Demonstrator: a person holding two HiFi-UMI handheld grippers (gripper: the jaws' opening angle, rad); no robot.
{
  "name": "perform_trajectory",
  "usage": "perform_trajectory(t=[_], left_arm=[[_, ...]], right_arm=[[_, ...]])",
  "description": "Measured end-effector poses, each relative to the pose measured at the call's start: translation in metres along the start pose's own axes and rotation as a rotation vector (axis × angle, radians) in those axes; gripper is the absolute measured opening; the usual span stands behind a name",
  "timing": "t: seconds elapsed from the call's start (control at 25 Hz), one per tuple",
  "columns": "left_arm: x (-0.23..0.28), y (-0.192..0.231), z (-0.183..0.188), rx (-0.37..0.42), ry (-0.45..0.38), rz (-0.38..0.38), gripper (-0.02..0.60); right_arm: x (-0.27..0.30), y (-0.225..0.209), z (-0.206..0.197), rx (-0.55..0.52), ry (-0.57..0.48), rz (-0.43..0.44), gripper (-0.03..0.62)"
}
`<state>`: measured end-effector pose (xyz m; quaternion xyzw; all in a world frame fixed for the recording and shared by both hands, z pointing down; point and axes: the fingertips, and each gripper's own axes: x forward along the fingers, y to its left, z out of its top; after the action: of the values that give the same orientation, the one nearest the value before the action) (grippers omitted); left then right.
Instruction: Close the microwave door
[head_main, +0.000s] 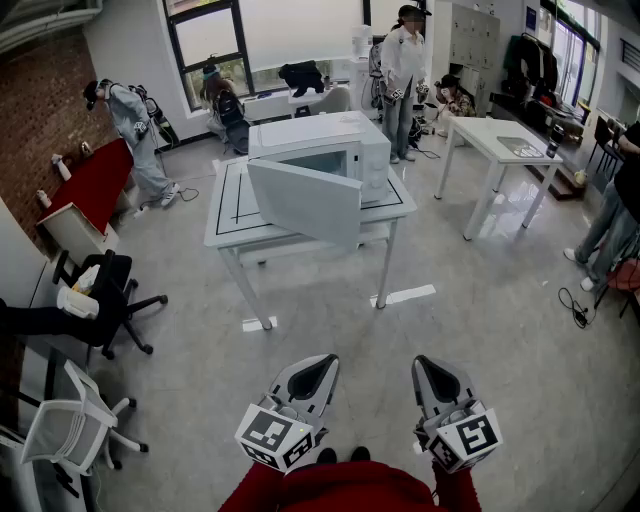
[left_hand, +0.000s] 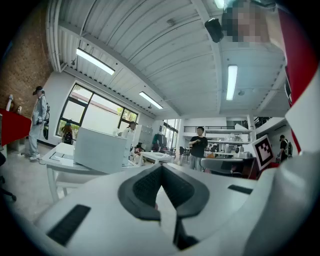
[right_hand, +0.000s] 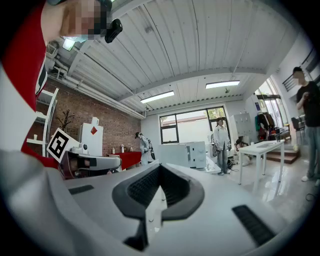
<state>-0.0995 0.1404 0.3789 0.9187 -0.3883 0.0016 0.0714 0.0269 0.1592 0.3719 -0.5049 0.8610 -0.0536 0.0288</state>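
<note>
The white microwave (head_main: 330, 140) stands on a white table (head_main: 226, 228) well ahead of me. Its door (head_main: 305, 203) hangs open, swung out toward me over the table's front edge. Both grippers are low and near me, far short of the table, pointing level at it. The left gripper (head_main: 318, 366) has its jaws together with nothing between them. The right gripper (head_main: 432, 368) looks the same, shut and empty. The open door (left_hand: 100, 150) fills the left of the left gripper view, beyond the left gripper (left_hand: 161, 169). Past the right gripper (right_hand: 159, 169), the microwave (right_hand: 187, 154) shows small and distant.
A second white table (head_main: 500, 135) stands at the right. Two office chairs (head_main: 105, 300) (head_main: 65, 425) sit at the left, and a red-covered table (head_main: 100, 185) lies by the brick wall. Several people stand around the room. White tape marks (head_main: 405, 295) lie on the floor before the table.
</note>
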Motion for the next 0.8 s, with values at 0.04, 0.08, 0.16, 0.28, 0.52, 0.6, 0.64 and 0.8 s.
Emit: perform_trajectory(t=[0.04, 0.08, 0.16, 0.28, 0.52, 0.6, 0.64, 0.8], left_arm=[[0.0, 0.001, 0.0, 0.0, 0.0, 0.0, 0.011], [0.0, 0.001, 0.0, 0.0, 0.0, 0.0, 0.011], [-0.001, 0.001, 0.0, 0.0, 0.001, 0.0, 0.011], [0.001, 0.001, -0.003, -0.002, 0.004, 0.001, 0.011], [0.005, -0.001, -0.005, -0.005, 0.014, -0.001, 0.011], [0.007, -0.003, -0.007, -0.008, 0.019, -0.003, 0.011], [0.008, -0.003, -0.008, -0.01, 0.02, -0.004, 0.011], [0.015, -0.007, -0.01, -0.022, 0.021, -0.01, 0.011]], right_arm=[[0.0, 0.0, -0.001, -0.001, 0.003, -0.001, 0.013], [0.0, 0.0, -0.002, -0.002, 0.007, -0.002, 0.012], [0.0, -0.001, -0.004, -0.004, 0.013, -0.006, 0.012], [0.001, -0.001, 0.001, 0.009, -0.012, 0.004, 0.013], [-0.002, -0.002, -0.007, 0.028, -0.006, 0.034, 0.015], [-0.003, -0.004, -0.011, 0.033, 0.01, 0.029, 0.015], [-0.002, -0.005, -0.01, 0.04, 0.004, 0.032, 0.015], [-0.006, -0.015, -0.015, 0.039, 0.023, 0.013, 0.015]])
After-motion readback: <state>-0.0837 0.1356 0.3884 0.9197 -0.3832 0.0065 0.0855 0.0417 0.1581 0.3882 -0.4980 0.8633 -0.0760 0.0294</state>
